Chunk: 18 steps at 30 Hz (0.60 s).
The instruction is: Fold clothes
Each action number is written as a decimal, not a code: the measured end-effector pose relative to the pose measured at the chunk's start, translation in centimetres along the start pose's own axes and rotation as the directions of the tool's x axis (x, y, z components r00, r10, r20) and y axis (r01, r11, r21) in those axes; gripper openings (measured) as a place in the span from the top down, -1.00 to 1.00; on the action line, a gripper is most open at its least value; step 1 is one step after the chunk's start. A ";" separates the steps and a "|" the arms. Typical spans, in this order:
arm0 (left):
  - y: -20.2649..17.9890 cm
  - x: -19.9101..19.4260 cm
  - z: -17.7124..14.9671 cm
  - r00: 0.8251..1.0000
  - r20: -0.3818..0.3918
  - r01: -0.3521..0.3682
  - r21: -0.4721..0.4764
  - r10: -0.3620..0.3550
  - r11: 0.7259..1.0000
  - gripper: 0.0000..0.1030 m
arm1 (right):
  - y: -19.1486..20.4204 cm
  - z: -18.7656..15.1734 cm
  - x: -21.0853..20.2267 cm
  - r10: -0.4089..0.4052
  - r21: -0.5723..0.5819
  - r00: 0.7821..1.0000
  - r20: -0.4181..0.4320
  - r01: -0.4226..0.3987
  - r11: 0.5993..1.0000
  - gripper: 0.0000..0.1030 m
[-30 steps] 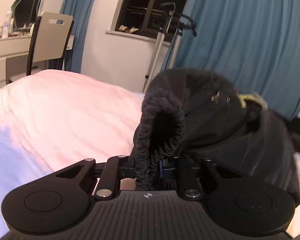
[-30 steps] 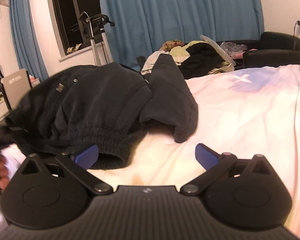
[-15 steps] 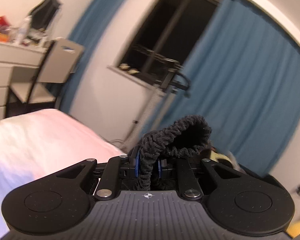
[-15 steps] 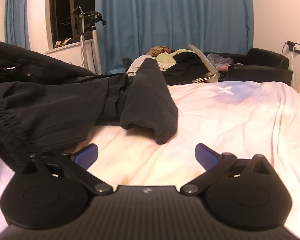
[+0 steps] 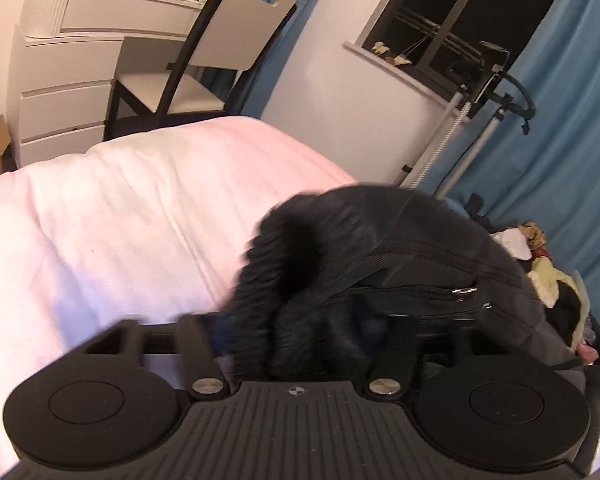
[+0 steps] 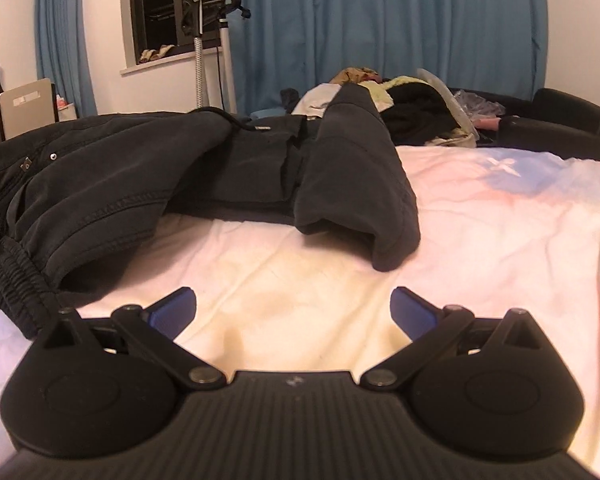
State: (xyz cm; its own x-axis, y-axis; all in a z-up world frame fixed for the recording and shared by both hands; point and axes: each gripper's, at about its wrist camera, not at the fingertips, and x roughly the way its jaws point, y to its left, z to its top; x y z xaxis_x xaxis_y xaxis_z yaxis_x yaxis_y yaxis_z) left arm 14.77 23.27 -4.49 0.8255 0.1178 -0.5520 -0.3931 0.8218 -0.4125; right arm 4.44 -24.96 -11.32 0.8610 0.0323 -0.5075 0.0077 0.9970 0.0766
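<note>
The left gripper pinches the ribbed hem of the black jacket, lifting it off the pale bed. The right gripper hovers with fingers spread wide, apart from the jacket's sleeve lying ahead.

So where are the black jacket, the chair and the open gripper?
black jacket (image 6: 100, 184): right wrist view, on its front panel.
chair (image 5: 244, 12): left wrist view, on its backrest.
right gripper (image 6: 294, 312): right wrist view, between its blue fingertips.
</note>
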 end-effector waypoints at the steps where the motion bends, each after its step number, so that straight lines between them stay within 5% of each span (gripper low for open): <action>1: -0.3 -0.5 -0.1 1.000 0.010 0.004 0.004 -0.005 1.000 -0.64 | 0.0 0.0 -0.1 0.005 0.001 1.000 0.001 -0.005 1.000 -1.00; 6: -3.0 -3.5 -1.9 1.000 -0.002 -0.003 0.044 0.003 0.999 -0.76 | -0.3 0.4 -1.1 0.031 0.034 0.999 0.011 -0.031 0.999 -1.00; 18: -11.6 -7.0 -12.4 0.982 -0.162 0.129 0.209 -0.096 0.969 -0.81 | -1.7 0.8 -4.5 0.096 0.126 0.994 0.043 -0.101 0.987 -1.00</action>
State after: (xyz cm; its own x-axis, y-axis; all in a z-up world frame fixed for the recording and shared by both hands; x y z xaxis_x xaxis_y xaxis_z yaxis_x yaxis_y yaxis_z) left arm 8.53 6.00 -4.85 0.7832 -0.0536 -0.6195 -0.1895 0.9283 -0.3199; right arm 1.02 -26.85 -8.47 0.8789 0.1248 -0.4605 -0.0149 0.9719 0.2350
